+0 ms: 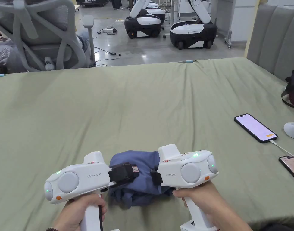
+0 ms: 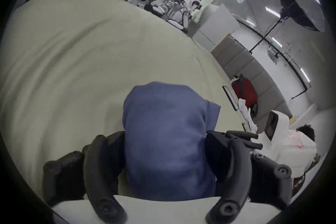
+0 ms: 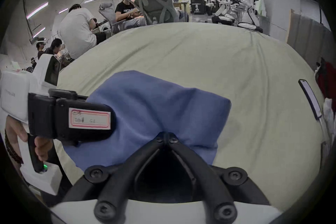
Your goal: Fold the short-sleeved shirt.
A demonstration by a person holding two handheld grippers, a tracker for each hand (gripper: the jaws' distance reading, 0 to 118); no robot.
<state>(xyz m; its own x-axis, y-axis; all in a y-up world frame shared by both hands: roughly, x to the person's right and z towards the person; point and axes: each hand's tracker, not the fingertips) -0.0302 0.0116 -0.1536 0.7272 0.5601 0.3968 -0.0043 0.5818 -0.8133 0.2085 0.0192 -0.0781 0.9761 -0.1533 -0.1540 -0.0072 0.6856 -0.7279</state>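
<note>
Currently: blue shirt point(image 1: 142, 177), bunched, near edge of green bedsheet point(image 1: 143, 105); left gripper point(image 2: 165, 148) spread wide around shirt; right gripper point(image 3: 166, 137) pinched closed on shirt; 2 phones point(image 1: 255, 127) at right.

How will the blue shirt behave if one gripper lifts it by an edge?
The blue shirt will probably sag and unfold, since it lies bunched in soft folds. It looks light: thin cloth. On the green sheet it would likely drag and wrinkle, not slide.

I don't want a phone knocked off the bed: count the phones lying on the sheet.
2. One phone lies at the right with a cable plugged in; a second phone lies nearer, cut off by the right edge. More may be out of frame.
</note>
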